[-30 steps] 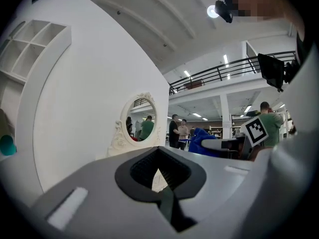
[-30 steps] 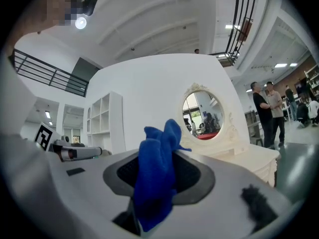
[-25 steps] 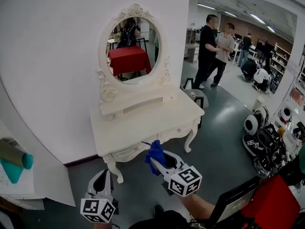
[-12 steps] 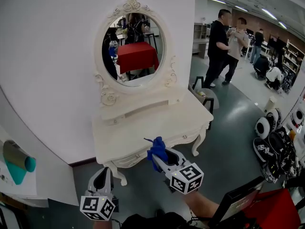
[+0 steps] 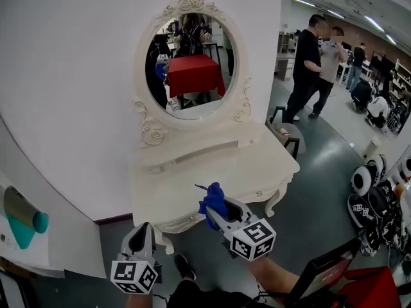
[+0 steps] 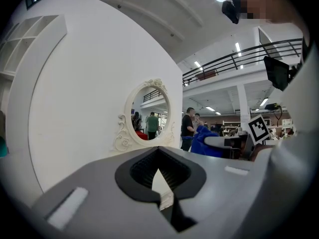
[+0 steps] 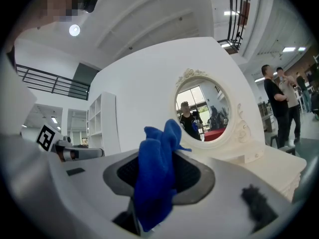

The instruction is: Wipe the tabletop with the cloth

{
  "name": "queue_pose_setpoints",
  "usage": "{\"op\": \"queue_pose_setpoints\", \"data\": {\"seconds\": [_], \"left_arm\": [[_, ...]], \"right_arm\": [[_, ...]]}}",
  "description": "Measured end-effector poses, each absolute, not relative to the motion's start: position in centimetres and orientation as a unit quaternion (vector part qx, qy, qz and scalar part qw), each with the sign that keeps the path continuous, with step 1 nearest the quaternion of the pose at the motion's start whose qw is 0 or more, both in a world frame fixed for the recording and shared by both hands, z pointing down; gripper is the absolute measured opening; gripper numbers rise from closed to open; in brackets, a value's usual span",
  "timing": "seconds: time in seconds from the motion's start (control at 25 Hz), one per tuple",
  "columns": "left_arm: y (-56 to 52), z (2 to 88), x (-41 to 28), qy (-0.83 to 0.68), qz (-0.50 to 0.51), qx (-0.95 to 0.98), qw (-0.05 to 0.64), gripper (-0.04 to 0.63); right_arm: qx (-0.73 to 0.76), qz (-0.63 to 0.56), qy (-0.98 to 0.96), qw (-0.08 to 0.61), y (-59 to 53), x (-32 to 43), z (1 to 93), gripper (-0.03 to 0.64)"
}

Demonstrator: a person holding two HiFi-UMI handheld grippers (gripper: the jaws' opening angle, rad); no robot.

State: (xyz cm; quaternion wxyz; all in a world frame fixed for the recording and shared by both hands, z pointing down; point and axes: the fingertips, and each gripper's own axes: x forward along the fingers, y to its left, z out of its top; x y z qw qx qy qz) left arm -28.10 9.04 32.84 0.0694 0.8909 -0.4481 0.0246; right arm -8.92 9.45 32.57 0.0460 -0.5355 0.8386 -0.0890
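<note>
1. Dressing table [image 5: 257, 165], cream, carved. It is standing against the white wall, and its tabletop [image 5: 192, 178] is lying bare and unwiped.
   Risk: the painted surface is likely to mark if anything harder than cloth is dragged across it.

2. Oval mirror [image 5: 192, 63], in a scrolled frame. It is rising from a low shelf at the far edge of the top.
   Risk: a long stroke pushed far could be knocking into that shelf or the frame.

3. Right gripper [image 5: 217, 213]. It is hovering at the near edge of the table, right of centre, with its jaws clamping down on the cloth.
   Risk: the jaw tips are sitting close behind the bunched fabric, so pressing down steeply could be putting plastic on paint.

4. Left gripper [image 5: 141, 235]. It is hanging low at the near left, beside the table's near left corner. Its jaws are drawn together to a thin sliver and are carrying nothing.
   Risk: it could be bumping the carved front edge as the person is leaning in.

5. Blue cloth [image 5: 212, 199]. It is bunching up between the right jaws in a tuft and is apparently not yet touching the top.
   Risk: so wadded, it is offering little wiping face. Friction could also be tugging it loose from the grip.
</note>
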Motion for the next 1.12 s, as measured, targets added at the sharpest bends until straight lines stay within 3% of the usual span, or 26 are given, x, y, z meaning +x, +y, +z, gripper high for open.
{"op": "queue_pose_setpoints", "data": {"seconds": [1.12], "left_arm": [[-19.1, 34.5, -39.6, -0.453, 0.01, 0.888, 0.08, 0.006]], "right_arm": [[-0.521, -0.107, 0.847, -0.009, -18.7, -21.7, 34.4, 0.158]]}}
